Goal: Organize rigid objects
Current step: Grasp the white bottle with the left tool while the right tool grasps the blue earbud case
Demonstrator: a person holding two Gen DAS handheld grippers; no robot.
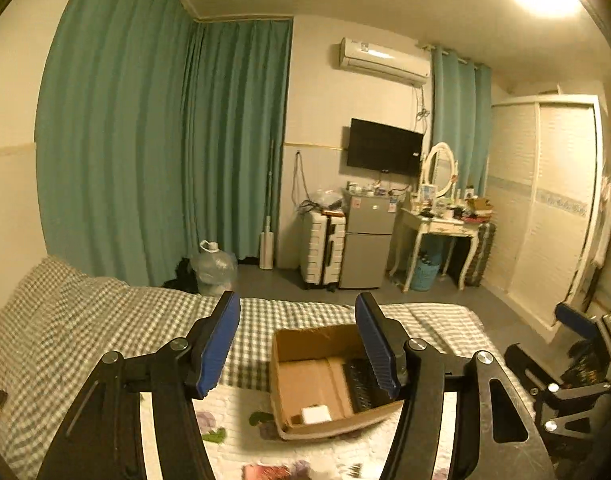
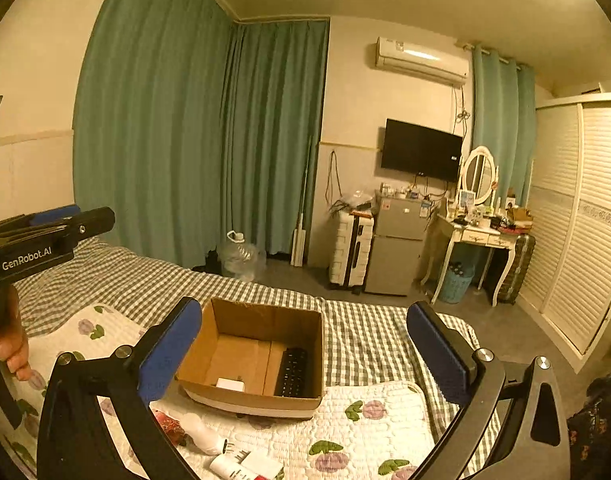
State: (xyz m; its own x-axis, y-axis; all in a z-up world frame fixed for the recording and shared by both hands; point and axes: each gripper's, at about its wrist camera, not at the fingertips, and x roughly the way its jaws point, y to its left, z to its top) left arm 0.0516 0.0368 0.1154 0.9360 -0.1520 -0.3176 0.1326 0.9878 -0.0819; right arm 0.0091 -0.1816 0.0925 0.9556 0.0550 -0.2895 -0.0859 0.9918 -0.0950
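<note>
Cardboard box point(image 2: 257, 356) open-topped, black remote point(image 2: 292, 372), white block point(image 2: 230, 384) inside; both jaws wide, empty.

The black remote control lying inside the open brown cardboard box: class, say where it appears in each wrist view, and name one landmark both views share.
Left wrist view: the black remote control is low, right of centre, in the open brown cardboard box, partly behind a blue finger.
Right wrist view: the remote is near bottom centre, by the box's right wall.
Shared landmark: the wall-mounted black television.

White bottles point(image 2: 225, 454) are cut off by the right-wrist view's bottom edge.
</note>
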